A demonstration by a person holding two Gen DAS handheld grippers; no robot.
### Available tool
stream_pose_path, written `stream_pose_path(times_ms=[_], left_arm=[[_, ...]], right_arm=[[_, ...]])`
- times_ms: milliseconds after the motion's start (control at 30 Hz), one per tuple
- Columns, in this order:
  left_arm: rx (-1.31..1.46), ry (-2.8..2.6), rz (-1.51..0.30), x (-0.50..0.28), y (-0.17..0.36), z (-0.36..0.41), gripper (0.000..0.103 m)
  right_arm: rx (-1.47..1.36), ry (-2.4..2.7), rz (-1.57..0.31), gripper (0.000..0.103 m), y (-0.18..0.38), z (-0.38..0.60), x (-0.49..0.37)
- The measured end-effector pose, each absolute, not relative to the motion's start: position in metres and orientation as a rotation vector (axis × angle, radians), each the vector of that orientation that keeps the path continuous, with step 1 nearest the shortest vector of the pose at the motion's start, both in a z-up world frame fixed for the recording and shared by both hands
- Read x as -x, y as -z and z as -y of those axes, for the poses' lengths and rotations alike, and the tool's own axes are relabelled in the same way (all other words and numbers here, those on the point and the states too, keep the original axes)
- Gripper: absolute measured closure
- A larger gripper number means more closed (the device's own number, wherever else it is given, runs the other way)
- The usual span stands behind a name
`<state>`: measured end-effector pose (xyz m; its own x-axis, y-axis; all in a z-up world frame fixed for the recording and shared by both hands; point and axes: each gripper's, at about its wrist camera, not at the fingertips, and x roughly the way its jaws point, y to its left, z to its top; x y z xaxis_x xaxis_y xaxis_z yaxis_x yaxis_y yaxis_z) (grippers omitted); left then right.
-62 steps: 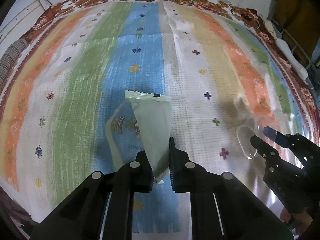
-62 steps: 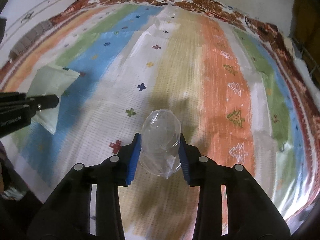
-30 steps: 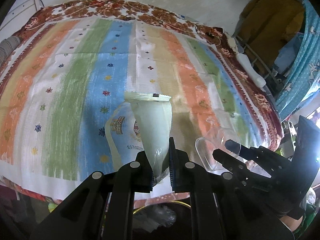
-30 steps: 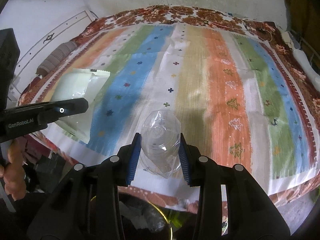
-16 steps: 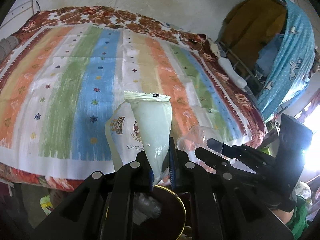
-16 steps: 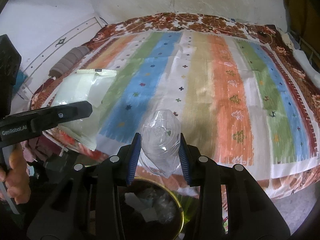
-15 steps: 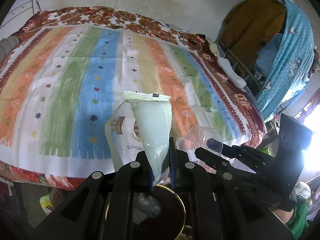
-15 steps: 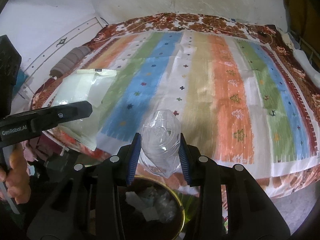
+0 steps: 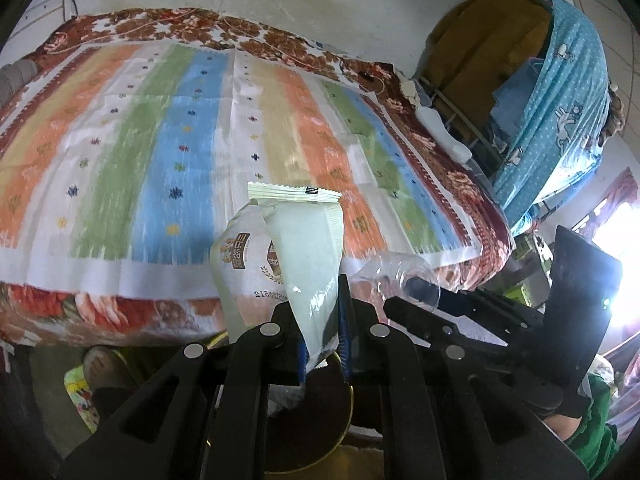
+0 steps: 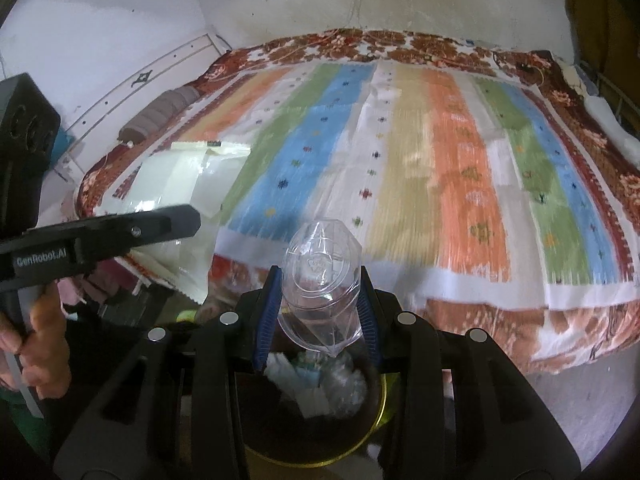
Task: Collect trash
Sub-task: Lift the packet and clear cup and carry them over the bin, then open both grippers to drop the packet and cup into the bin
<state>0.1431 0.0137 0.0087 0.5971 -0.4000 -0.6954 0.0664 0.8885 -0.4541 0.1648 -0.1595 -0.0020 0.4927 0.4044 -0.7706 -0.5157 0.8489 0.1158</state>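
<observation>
The left gripper [image 9: 323, 334] is clamped on a pale, printed plastic snack wrapper [image 9: 298, 258]; limp and broad, it could, I judge, drift past the gold-rimmed dark bin [image 10: 376, 412] if let go off-centre; the right gripper [image 10: 318, 320] pinches a crushed clear plastic cup [image 10: 320, 280] above that bin, and it may bounce off the rim; the bin's far side and depth are hidden behind both tools.

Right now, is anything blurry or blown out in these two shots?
Left wrist view: the window at right is blown out white, and the striped bedspread is slightly smeared. Right wrist view: the bedspread streaks with motion blur, while the clear plastic cup stays sharp.
</observation>
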Motion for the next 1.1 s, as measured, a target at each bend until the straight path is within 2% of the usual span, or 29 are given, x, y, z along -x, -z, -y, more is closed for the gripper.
stream_pose_path(times_ms=[300, 533, 1100], left_arm=[[0.429, 0.282, -0.937, -0.112, 0.015, -0.006, 0.092], [0.438, 0.256, -1.007, -0.099, 0.039, -0.001, 0.092], [0.502, 0.131, -1.207, -0.108, 0.097, -0.007, 0.092]], right_arm=[[0.131, -0.560, -0.923, 0.068, 0.019, 0.168, -0.134], [0.160, -0.538, -1.022, 0.068, 0.052, 0.164, -0.120], [0.155, -0.453, -1.199, 0.068, 0.100, 0.163, -0.133]])
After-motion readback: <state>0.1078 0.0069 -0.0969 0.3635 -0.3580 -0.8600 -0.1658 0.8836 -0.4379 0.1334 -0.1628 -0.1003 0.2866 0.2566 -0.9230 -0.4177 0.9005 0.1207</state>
